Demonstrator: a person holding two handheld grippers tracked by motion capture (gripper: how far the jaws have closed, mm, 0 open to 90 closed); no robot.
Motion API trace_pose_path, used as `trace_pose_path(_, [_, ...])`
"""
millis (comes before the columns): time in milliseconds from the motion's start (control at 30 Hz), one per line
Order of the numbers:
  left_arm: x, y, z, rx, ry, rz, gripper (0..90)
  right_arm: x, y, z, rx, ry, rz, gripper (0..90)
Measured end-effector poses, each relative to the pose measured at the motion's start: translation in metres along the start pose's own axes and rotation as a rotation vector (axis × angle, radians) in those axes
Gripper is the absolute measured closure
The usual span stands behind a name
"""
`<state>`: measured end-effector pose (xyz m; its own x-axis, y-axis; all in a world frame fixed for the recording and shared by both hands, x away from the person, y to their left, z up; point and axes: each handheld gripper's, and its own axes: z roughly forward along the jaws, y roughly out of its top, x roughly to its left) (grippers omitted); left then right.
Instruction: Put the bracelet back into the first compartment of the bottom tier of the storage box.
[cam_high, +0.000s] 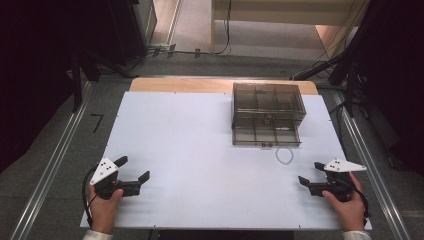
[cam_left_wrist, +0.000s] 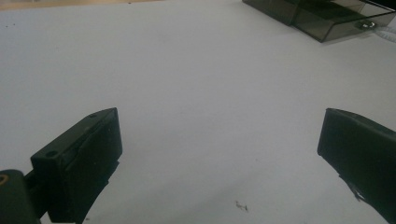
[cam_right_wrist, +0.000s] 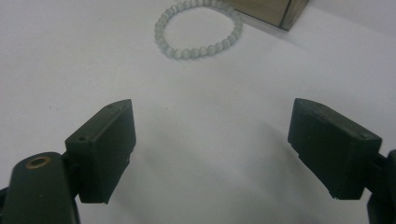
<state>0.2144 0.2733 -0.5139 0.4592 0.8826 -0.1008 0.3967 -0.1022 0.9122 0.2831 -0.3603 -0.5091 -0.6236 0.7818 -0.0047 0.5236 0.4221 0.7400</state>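
A pale beaded bracelet (cam_high: 284, 155) lies flat on the white table (cam_high: 200, 150), just in front of a smoky transparent organizer box (cam_high: 267, 114) with several compartments and a drawer pulled out toward me. In the right gripper view the bracelet (cam_right_wrist: 198, 30) lies ahead of the jaws, beside the box corner (cam_right_wrist: 271, 11). My right gripper (cam_high: 311, 174) rests open near the table's front right, empty. My left gripper (cam_high: 133, 169) stands open at the front left, empty. The box's drawer (cam_left_wrist: 327, 18) shows far off in the left gripper view.
A wooden strip (cam_high: 220, 85) borders the table's far edge. Metal rails (cam_high: 55, 165) run along the floor on both sides. Dark stands and cables (cam_high: 330, 65) crowd the area behind the table.
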Motion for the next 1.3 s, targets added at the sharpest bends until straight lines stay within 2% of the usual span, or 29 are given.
trace_pose_path(167, [0.000, 0.000, 0.000, -0.002, 0.000, 0.000, 0.5, 0.001, 0.004, 0.005, -0.003, -0.011, 0.008, 13.9])
trace_pose_path(400, [0.000, 0.000, 0.000, -0.003, -0.001, 0.005, 0.5, 0.000, 0.009, 0.010, 0.019, -0.026, 0.016, 15.0])
trace_pose_path(467, [0.000, 0.000, 0.000, -0.002, 0.000, 0.002, 0.5, 0.000, 0.011, 0.013, 0.021, -0.040, 0.020, 18.3])
trace_pose_path(733, [0.000, 0.000, 0.000, 0.000, 0.002, 0.002, 0.5, -0.001, 0.019, 0.020, 0.001, -0.047, 0.055, 22.2])
trace_pose_path(833, [0.000, 0.000, 0.001, 0.002, 0.005, 0.000, 0.5, -0.003, 0.019, 0.020, -0.013, -0.053, 0.071, 30.7])
trace_pose_path(1100, [-0.001, 0.000, 0.001, 0.003, 0.004, -0.001, 0.5, -0.002, 0.027, 0.025, -0.029, -0.072, 0.084, 38.4])
trace_pose_path(1200, [0.000, 0.000, 0.001, 0.002, 0.004, 0.003, 0.5, 0.001, 0.034, 0.030, -0.028, -0.077, 0.074, 48.8])
trace_pose_path(1300, [-0.001, 0.000, 0.001, 0.001, 0.004, 0.003, 0.5, 0.002, 0.038, 0.036, -0.016, -0.075, 0.084, 59.4])
